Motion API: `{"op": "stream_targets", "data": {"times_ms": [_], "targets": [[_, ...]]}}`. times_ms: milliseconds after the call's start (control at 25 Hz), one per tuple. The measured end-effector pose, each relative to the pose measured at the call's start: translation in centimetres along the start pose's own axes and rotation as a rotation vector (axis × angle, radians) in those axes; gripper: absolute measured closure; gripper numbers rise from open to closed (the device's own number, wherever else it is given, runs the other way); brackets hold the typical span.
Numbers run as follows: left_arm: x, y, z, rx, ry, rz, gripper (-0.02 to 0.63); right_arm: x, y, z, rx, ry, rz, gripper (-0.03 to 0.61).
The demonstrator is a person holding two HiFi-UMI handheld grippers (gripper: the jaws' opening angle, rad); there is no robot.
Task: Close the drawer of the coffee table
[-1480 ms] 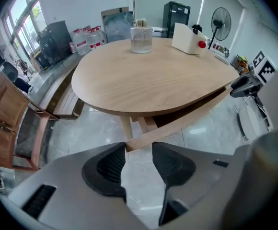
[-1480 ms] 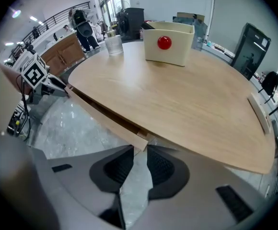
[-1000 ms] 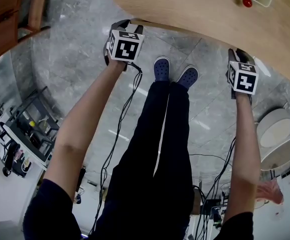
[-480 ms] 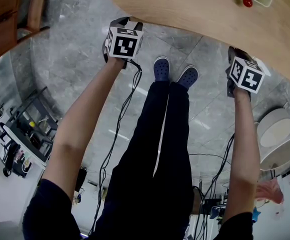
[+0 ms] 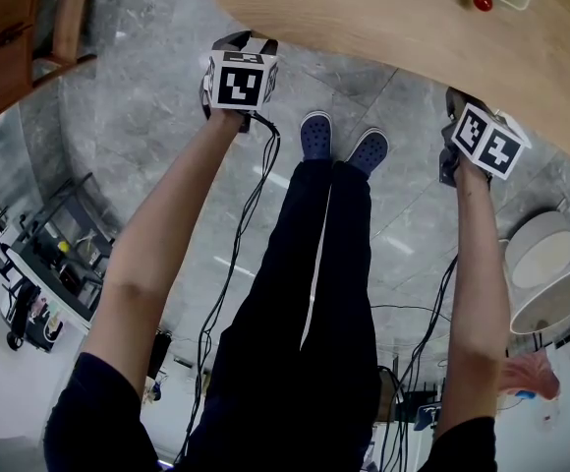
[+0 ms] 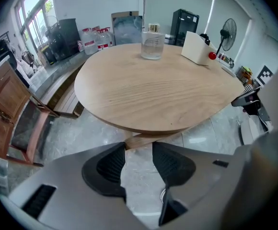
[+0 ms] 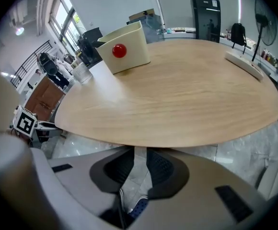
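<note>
The round wooden coffee table [image 5: 393,23] fills the top of the head view; no drawer shows in any view. My left gripper [image 5: 241,47] hangs at the table's near edge, tilted steeply down. In the left gripper view its jaws [image 6: 139,163] stand open with only floor between them, and a wooden part of the base [image 6: 144,139] shows under the tabletop [image 6: 153,90]. My right gripper [image 5: 459,101] is at the edge further right. Its jaws [image 7: 140,169] are narrowly open and hold nothing, just below the tabletop [image 7: 177,99].
On the table stand a cream box with a red knob [image 7: 125,47], a clear glass jar [image 6: 152,44] and a white flat device [image 7: 244,61]. The person's legs and blue shoes [image 5: 344,141] are between the grippers. A wooden chair [image 6: 5,114] is to the left and white round tubs [image 5: 545,264] to the right.
The right gripper has rolled about its own axis, so its marker cube now sits turned. Both hands stay at the table's edge; the left has hardly moved.
</note>
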State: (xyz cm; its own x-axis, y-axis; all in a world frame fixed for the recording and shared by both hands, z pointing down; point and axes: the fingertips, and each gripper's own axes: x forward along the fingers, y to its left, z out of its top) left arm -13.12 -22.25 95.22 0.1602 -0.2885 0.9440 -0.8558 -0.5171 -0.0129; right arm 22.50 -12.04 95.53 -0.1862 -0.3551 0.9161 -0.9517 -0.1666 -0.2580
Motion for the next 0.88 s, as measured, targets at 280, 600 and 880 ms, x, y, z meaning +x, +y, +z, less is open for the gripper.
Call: {"op": "stream_targets", "data": {"times_ms": [280, 600, 880], "targets": [[-0.4, 0.5, -1.0, -0.055, -0.017, 0.035, 0.472, -0.4, -0.2, -0.2, 0.01, -0.004, -0.014, 0.523], [-2.3, -0.8, -3.9, -0.123, -0.008, -0.012, 0.471, -3.0, 1.1, -3.1, 0.086, -0.034, 0.009, 0.525], [-6.0, -2.2, -1.7, -0.091, -0.131, -0.024, 0.469, -6.6, 4.0, -1.1, 0.012, -0.157, 0.048, 0.525]]}}
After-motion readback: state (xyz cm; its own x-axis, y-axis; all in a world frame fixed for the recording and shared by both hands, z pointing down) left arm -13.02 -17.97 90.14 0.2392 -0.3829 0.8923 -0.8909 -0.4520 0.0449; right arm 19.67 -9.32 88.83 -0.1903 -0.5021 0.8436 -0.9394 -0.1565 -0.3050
